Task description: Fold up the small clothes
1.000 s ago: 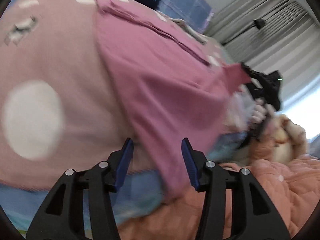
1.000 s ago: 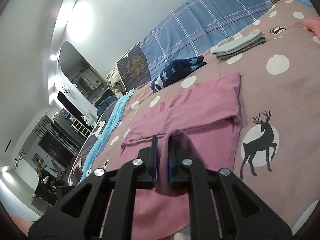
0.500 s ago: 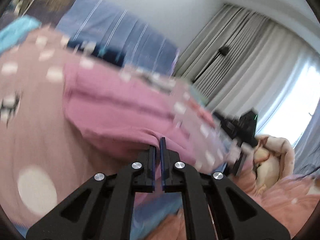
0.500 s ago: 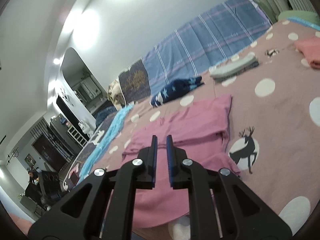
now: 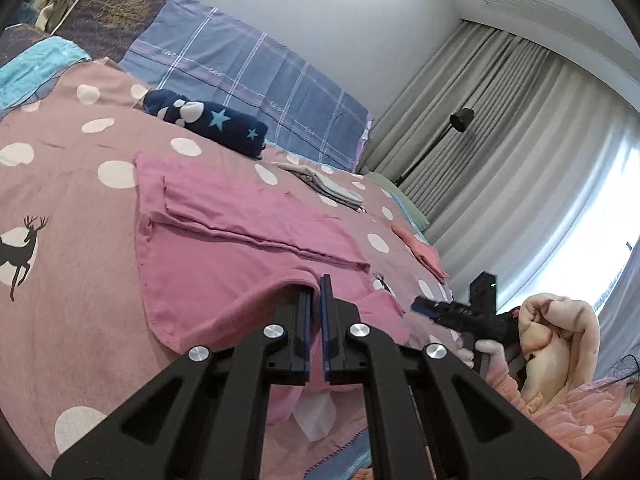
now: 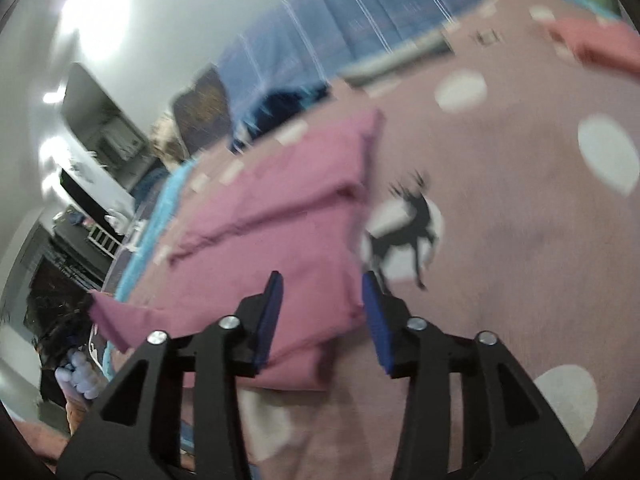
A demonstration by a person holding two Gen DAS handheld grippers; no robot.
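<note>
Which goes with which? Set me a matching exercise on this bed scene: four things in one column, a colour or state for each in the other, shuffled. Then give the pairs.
Things
1. left tongs
2. rolled bundle
3. folded stack
4. deer print

Colour or state
A. grey, lying flat
B. black on a white circle
C. shut on the edge of the pink garment
D. navy with stars

Pairs: 1-C, 2-D, 3-A, 4-B

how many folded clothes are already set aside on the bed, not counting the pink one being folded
3: a navy star-print bundle near the plaid pillows, a grey folded piece past the pink garment, a salmon piece toward the curtains. More may be hidden.
</note>
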